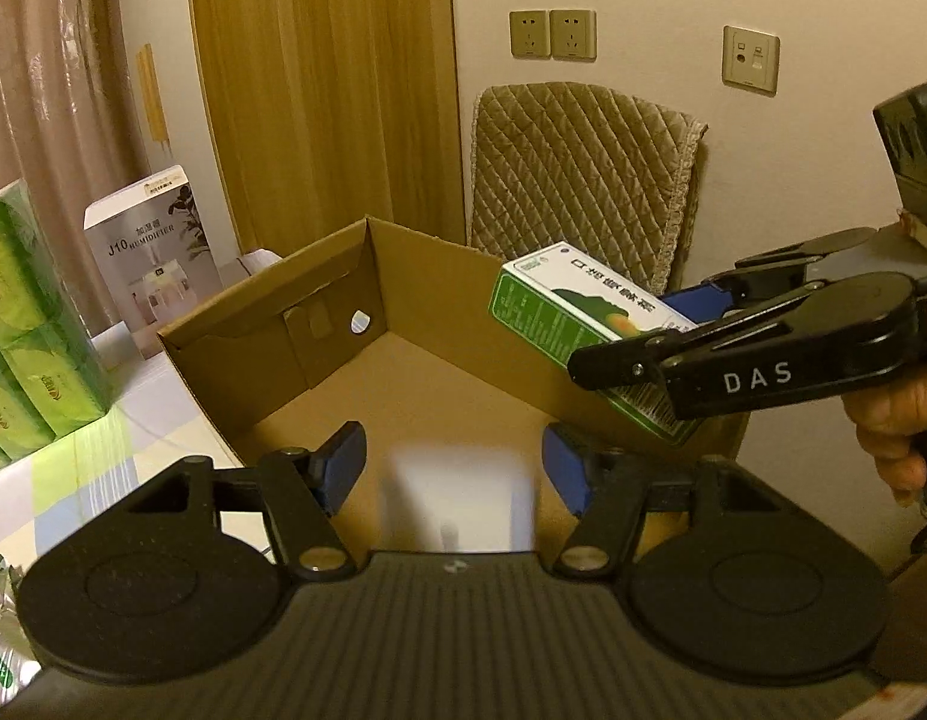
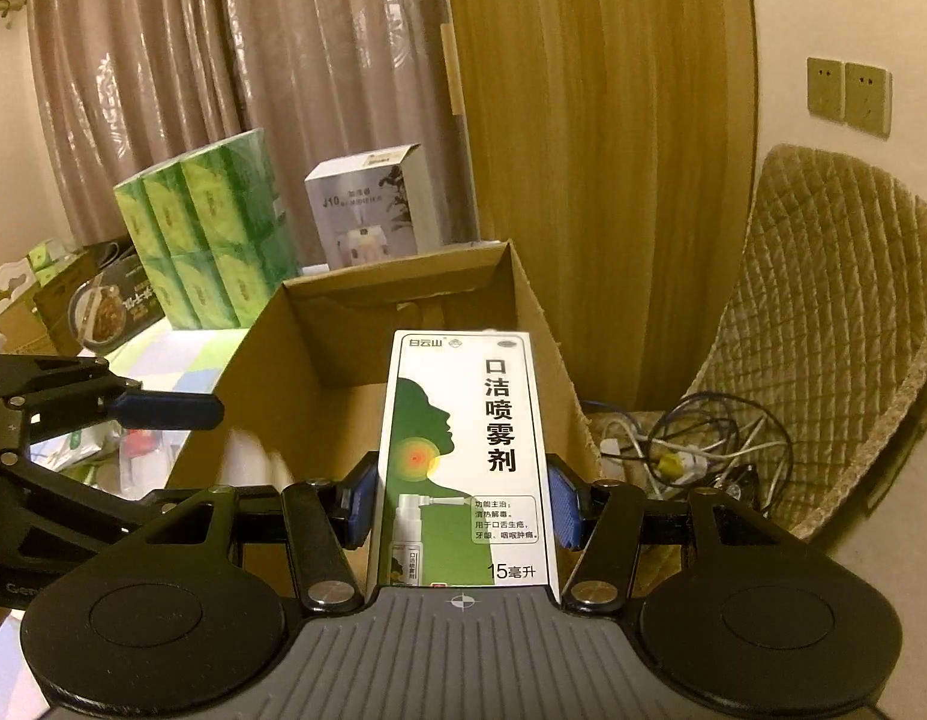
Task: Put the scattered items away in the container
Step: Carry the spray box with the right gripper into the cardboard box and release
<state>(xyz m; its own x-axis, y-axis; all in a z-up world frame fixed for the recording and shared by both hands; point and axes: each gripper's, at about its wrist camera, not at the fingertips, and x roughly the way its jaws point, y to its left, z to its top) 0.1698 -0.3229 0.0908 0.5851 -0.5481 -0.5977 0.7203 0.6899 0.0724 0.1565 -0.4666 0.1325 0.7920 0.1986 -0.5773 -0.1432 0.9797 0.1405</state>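
An open cardboard box (image 1: 271,306) stands on the table, seen in both views (image 2: 319,348). My left gripper (image 1: 454,468) hangs open over the box's near edge, and a blurred white shape (image 1: 457,492) shows below between its blue pads. In the right wrist view one blue finger (image 2: 163,411) of the left gripper reaches in from the left. My right gripper (image 2: 463,510) is shut on a green and white spray medicine box (image 2: 463,450), held above the cardboard box's right wall. From the left wrist view the medicine box (image 1: 571,312) tilts over that wall, in the right gripper (image 1: 655,336).
Green tissue packs (image 1: 25,324) and a white humidifier carton (image 1: 157,252) stand behind the box on the left. A quilted chair (image 2: 823,330) and tangled cables (image 2: 703,444) lie to the right. Small packets (image 2: 133,450) rest on the table at left, and a foil pack (image 1: 1,630).
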